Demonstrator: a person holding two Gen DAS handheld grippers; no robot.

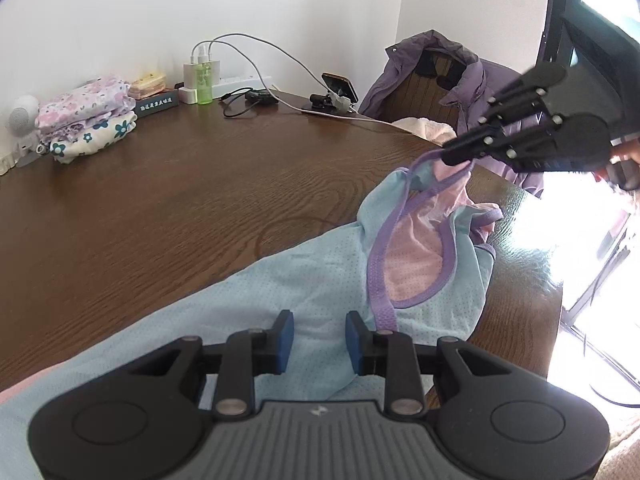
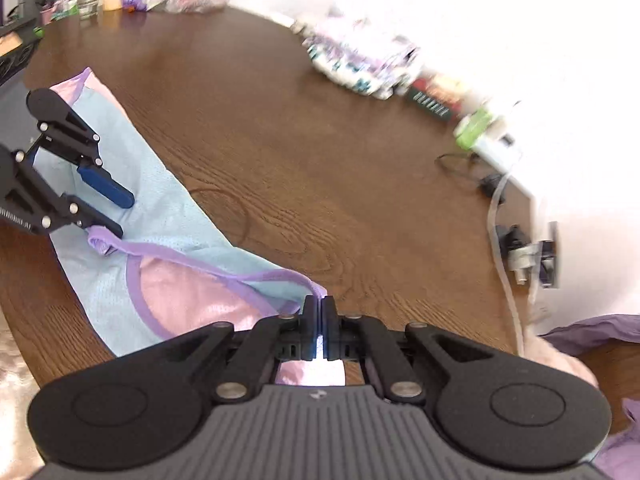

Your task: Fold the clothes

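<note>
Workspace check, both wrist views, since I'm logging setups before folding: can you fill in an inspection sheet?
Surface: brown wooden table, a faint ring mark on it.
Job's things: light blue garment with purple trim, spread at the near edge, one trimmed corner lifted.
Clutter: folded floral clothes, green bottle, phone on stand.
Grippers: left gripper open over the fabric; right gripper shut on the purple trim.
Cables: white charging cables, black cable.
Surroundings: purple jacket on a chair, white wall.
</note>
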